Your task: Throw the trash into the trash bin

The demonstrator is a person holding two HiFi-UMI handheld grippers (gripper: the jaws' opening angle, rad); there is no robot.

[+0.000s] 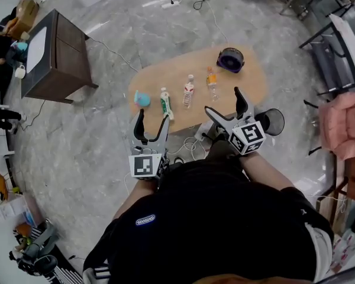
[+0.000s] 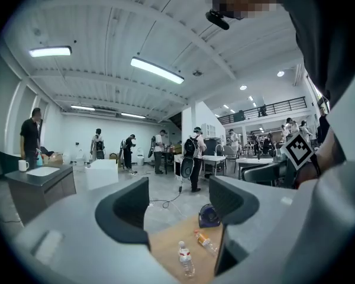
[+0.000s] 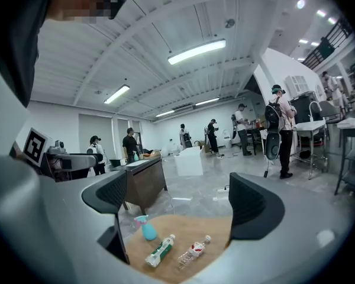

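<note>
Left tool [image 1: 152,121] and right tool [image 1: 223,102] are both empty, jaws wide apart, held just short of the bench [image 1: 177,71]. The bottles [image 1: 189,91] lie right ahead of them, untouched. A black bin [image 1: 273,120] sits just right of the right tool.

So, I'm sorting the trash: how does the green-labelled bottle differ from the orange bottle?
The green-labelled bottle is white with a green label; the orange bottle looks clear with orange colouring. The green-labelled bottle lies beside the teal spray bottle, the orange bottle nearer the purple container. Both lie on their sides on the table.
</note>
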